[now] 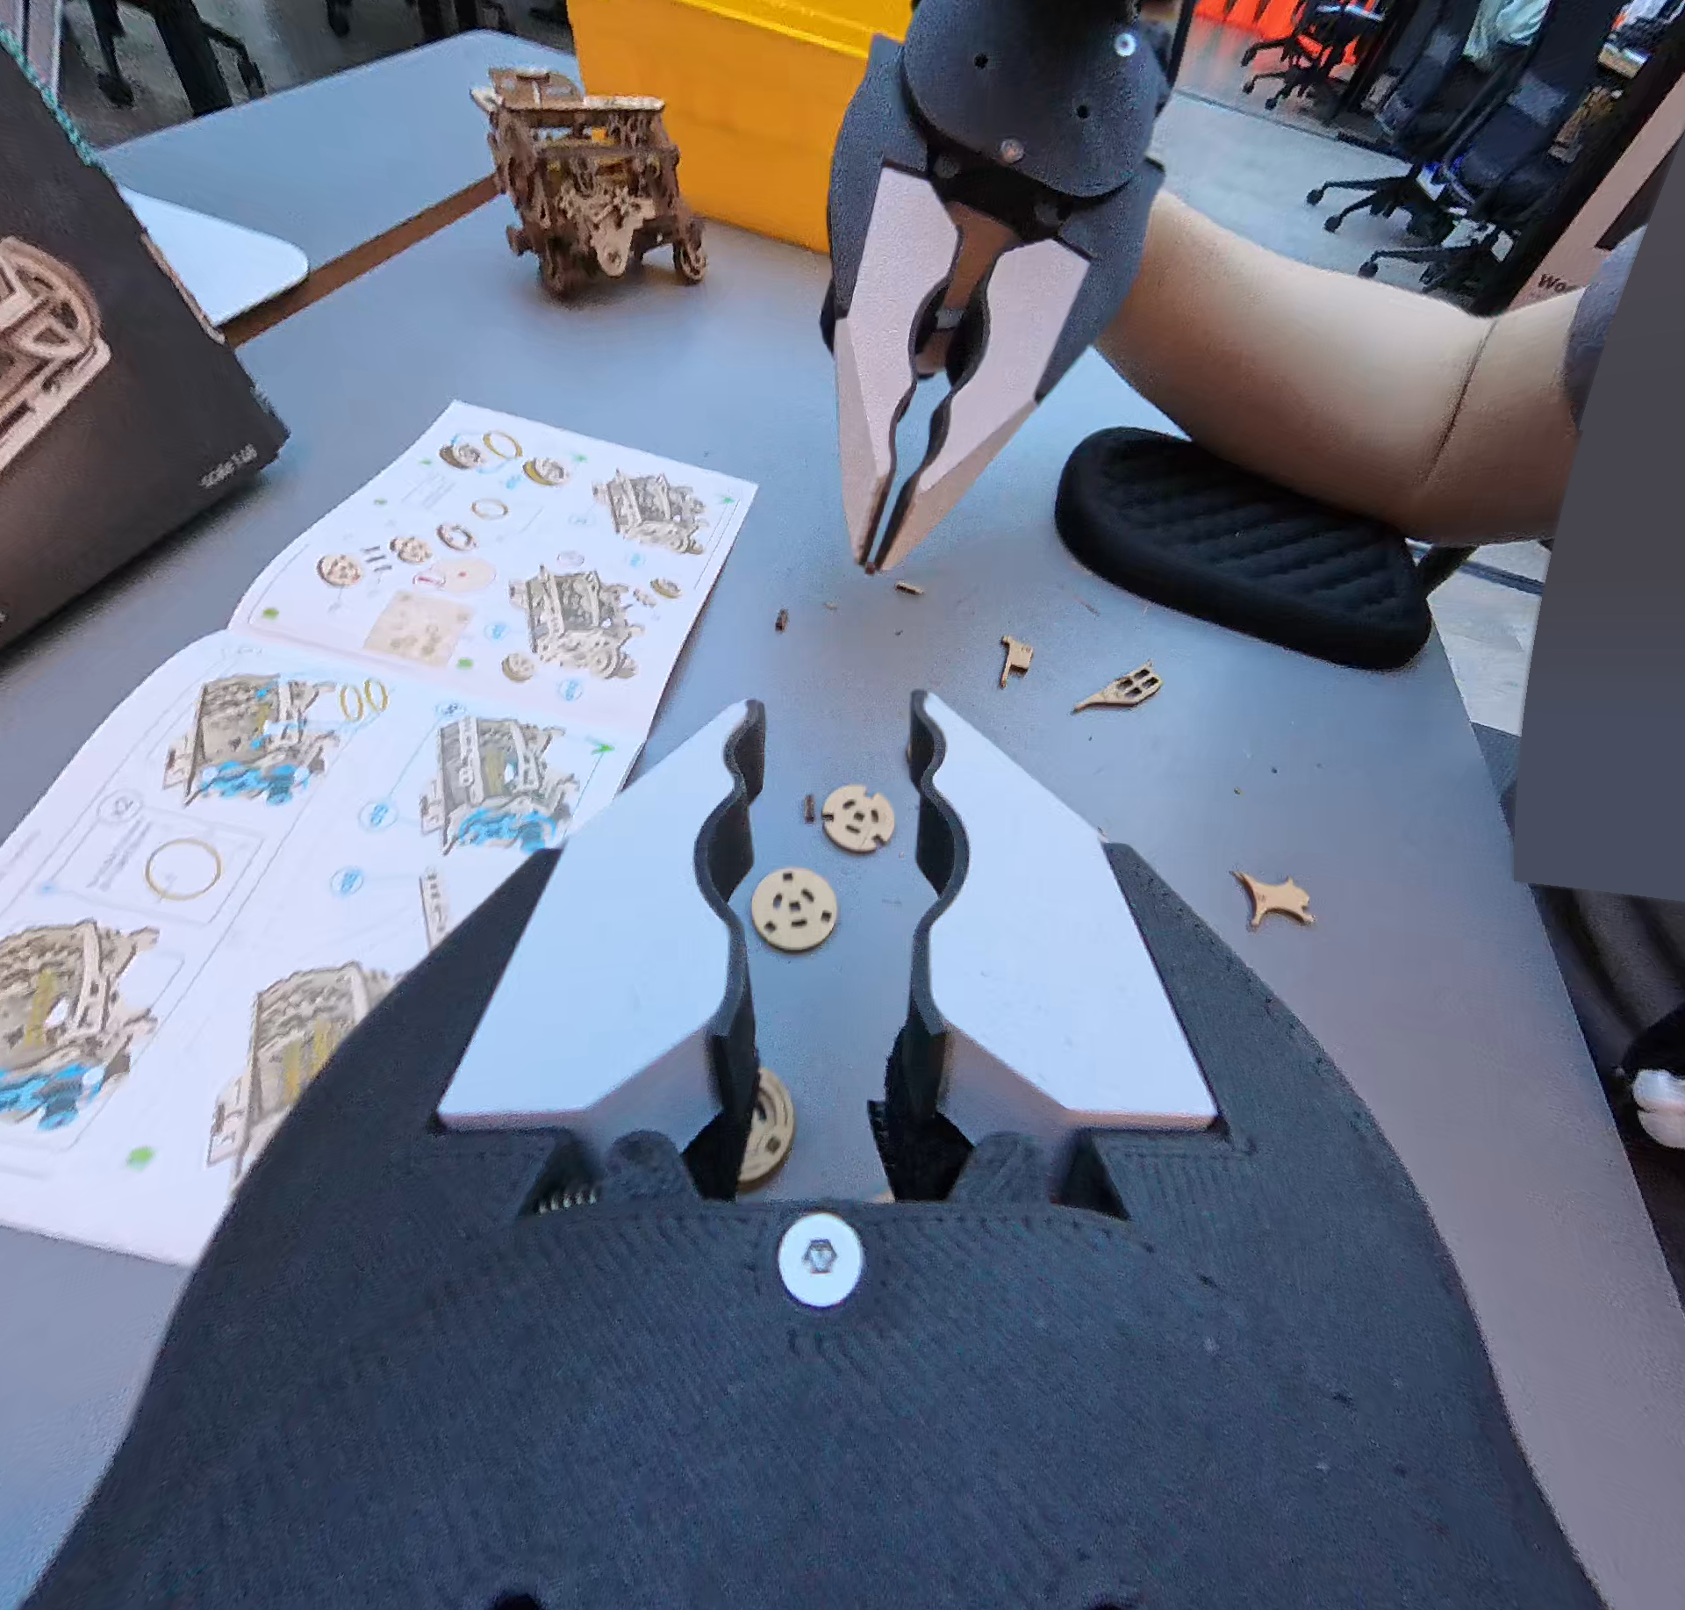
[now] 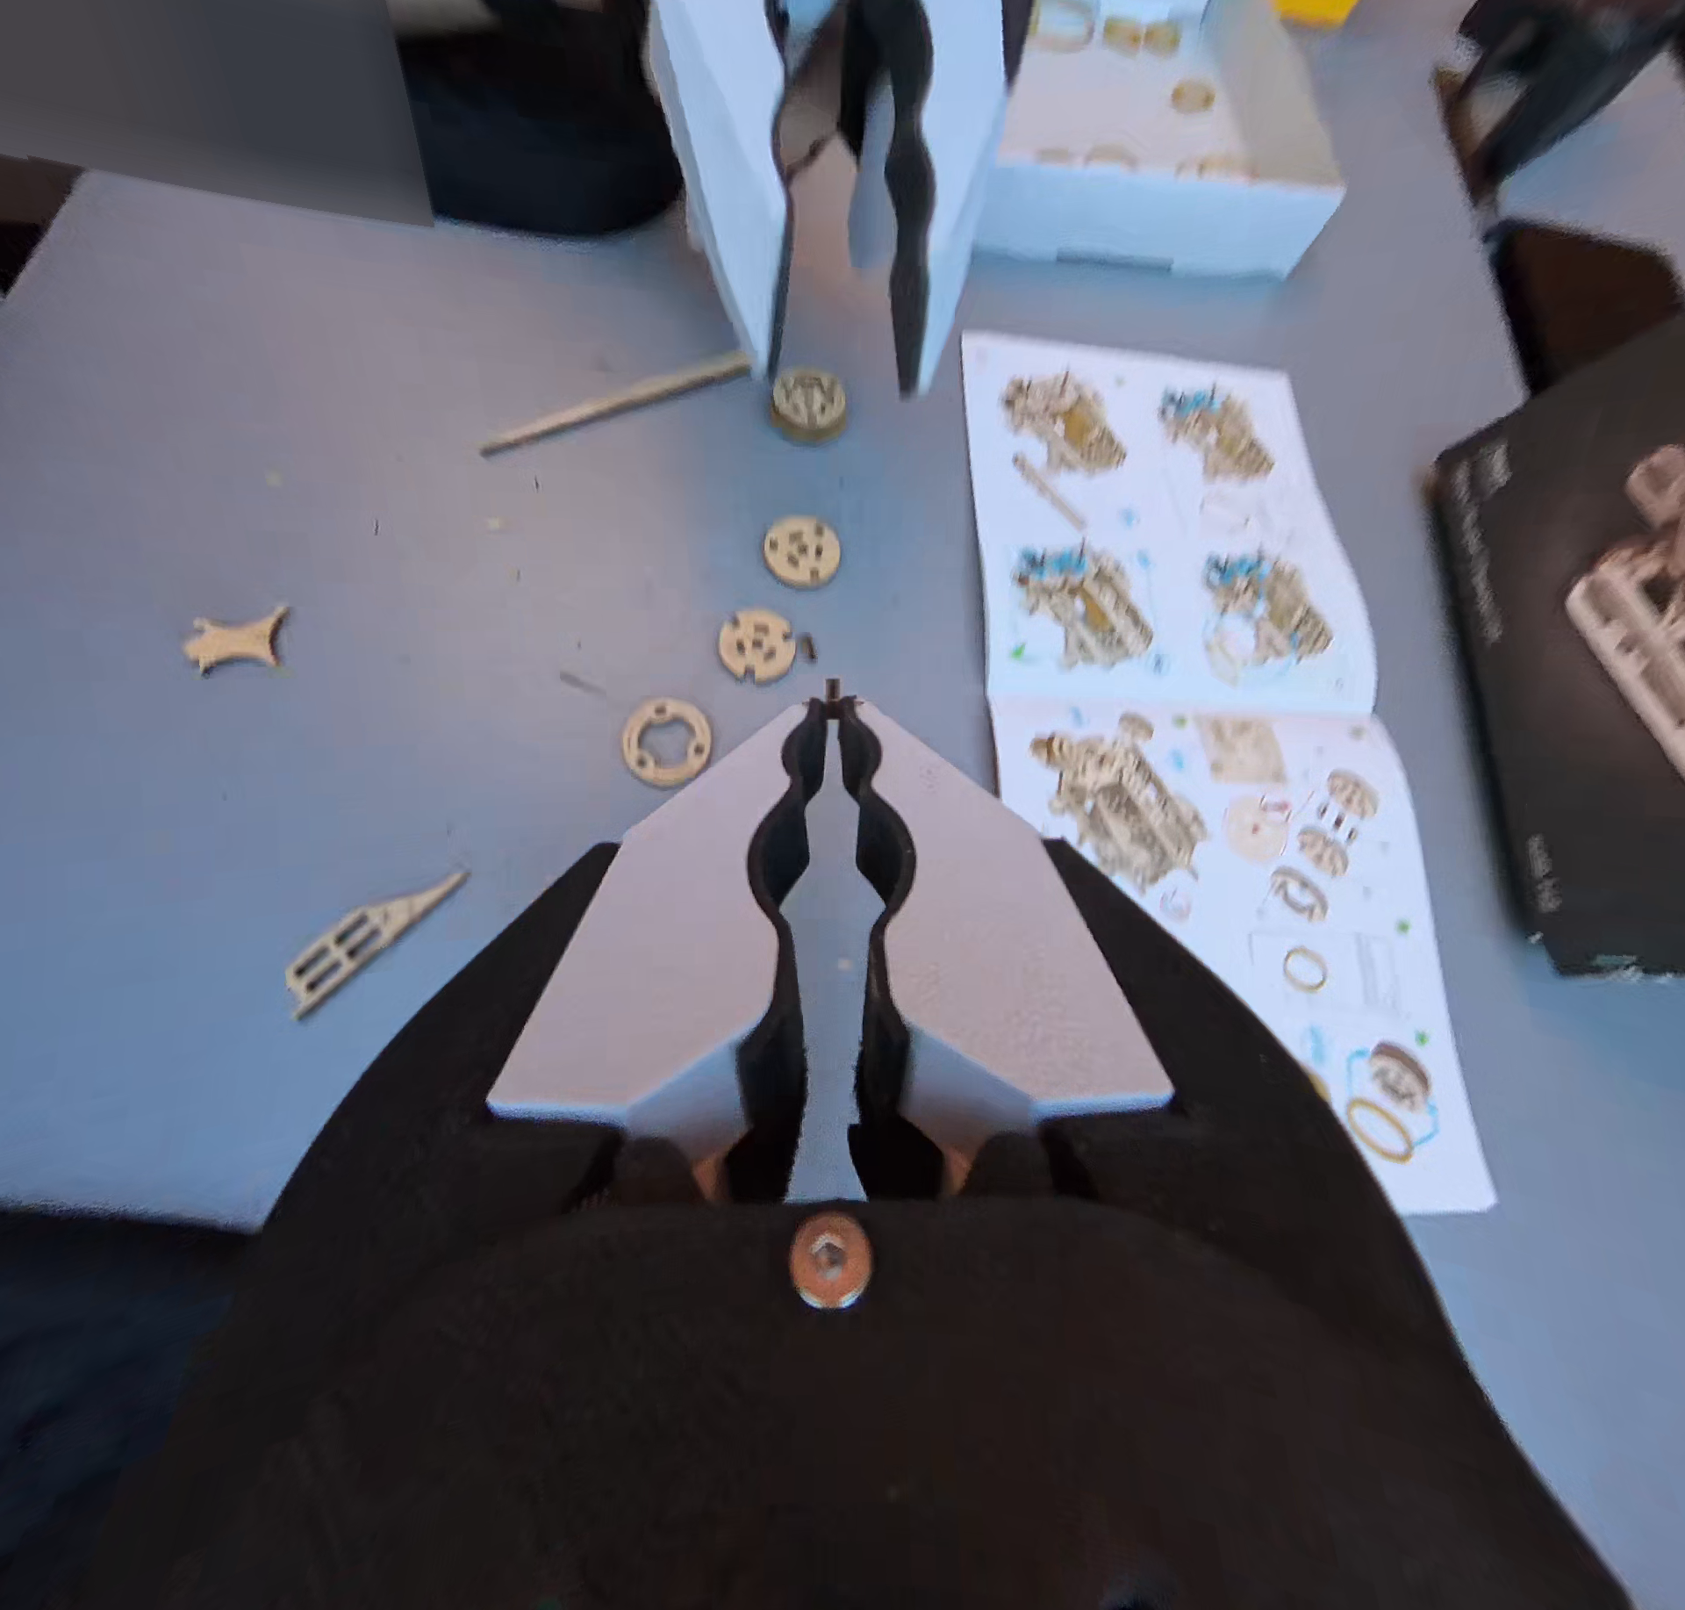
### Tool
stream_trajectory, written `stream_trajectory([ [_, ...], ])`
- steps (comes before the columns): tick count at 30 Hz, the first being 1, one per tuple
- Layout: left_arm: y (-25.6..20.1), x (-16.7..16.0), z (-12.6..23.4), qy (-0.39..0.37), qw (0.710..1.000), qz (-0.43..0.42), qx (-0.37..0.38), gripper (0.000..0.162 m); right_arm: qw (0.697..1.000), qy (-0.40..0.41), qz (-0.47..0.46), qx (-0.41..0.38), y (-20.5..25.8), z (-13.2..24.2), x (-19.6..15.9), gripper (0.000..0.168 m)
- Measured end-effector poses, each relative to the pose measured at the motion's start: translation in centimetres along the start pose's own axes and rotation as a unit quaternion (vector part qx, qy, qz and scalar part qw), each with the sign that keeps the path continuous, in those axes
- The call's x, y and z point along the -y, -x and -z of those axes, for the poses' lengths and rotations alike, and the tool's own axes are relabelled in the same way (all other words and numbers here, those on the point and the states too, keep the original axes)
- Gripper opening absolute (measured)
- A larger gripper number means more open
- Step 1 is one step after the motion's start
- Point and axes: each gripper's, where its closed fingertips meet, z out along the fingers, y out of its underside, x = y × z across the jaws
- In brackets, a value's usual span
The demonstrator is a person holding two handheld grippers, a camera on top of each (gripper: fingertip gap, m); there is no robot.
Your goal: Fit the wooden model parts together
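Observation:
My right gripper (image 2: pixel 832 716) is shut on a tiny dark wooden pin (image 2: pixel 832 691) and holds it just above the grey table; it also shows in the left wrist view (image 1: pixel 873 561), tips pointing down. My left gripper (image 1: pixel 834 716) is open and empty, low over the table. Between its fingers lie a notched disc (image 1: pixel 858 818), a holed disc (image 1: pixel 794 909) and a thicker stacked disc (image 1: pixel 766 1127). In the right wrist view the left gripper (image 2: pixel 839 376) hangs over the thick disc (image 2: pixel 808 403), with the holed disc (image 2: pixel 801 549), notched disc (image 2: pixel 755 645) and a ring part (image 2: pixel 666 741) in a row.
The built wooden model (image 1: pixel 588 180) stands at the back by a yellow bin (image 1: pixel 729 61). An instruction sheet (image 1: pixel 410 745) and a dark box (image 1: pixel 91 380) lie left. Loose wooden offcuts (image 1: pixel 1126 689), a thin stick (image 2: pixel 620 403), a white parts box (image 2: pixel 1158 225) and a black arm pad (image 1: pixel 1231 545) are around. My right fingertips sit around 7 cm from my left ones.

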Motion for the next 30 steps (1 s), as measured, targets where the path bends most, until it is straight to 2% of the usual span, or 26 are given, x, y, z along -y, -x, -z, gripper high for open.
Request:
stream_trajectory([
  [3, -1.0, 0.6, -0.8, -0.007, 1.0, -0.01, 0.001, 0.03, 0.998, -0.015, 0.053, -0.044, 0.2, -0.6, 3.5, 0.001],
  [5, -1.9, 1.3, -1.0, -0.022, 0.997, 0.059, -0.038, 0.03, 0.992, -0.013, 0.1, -0.077, 0.4, -1.0, 4.8, 0.001],
  [8, -2.1, 2.6, -0.5, -0.065, 0.978, 0.172, -0.103, 0.027, 0.979, -0.003, 0.159, -0.129, 0.4, -1.3, 5.9, 0.002],
  [10, -1.8, 2.9, -0.2, -0.081, 0.966, 0.21, -0.129, 0.023, 0.972, 0.0, 0.18, -0.154, 0.3, -1.3, 6.3, 0.002],
  [13, -1.7, 3.0, -0.1, -0.089, 0.96, 0.227, -0.138, 0.02, 0.963, 0.005, 0.199, -0.184, -0.2, -1.2, 6.6, 0.002],
  [19, -1.7, 2.8, -0.5, -0.088, 0.959, 0.229, -0.142, 0.004, 0.958, 0.001, 0.214, -0.193, -0.1, -1.1, 7.0, 0.002],
  [26, -2.0, 3.2, -0.2, -0.099, 0.953, 0.238, -0.161, 0.001, 0.956, -0.018, 0.222, -0.19, 0.2, -1.0, 7.3, 0.002],
  [30, -2.3, 4.1, 0.6, -0.13, 0.935, 0.26, -0.201, 0.0, 0.96, -0.099, 0.203, -0.168, 0.8, -0.1, 8.6, 0.007],
])
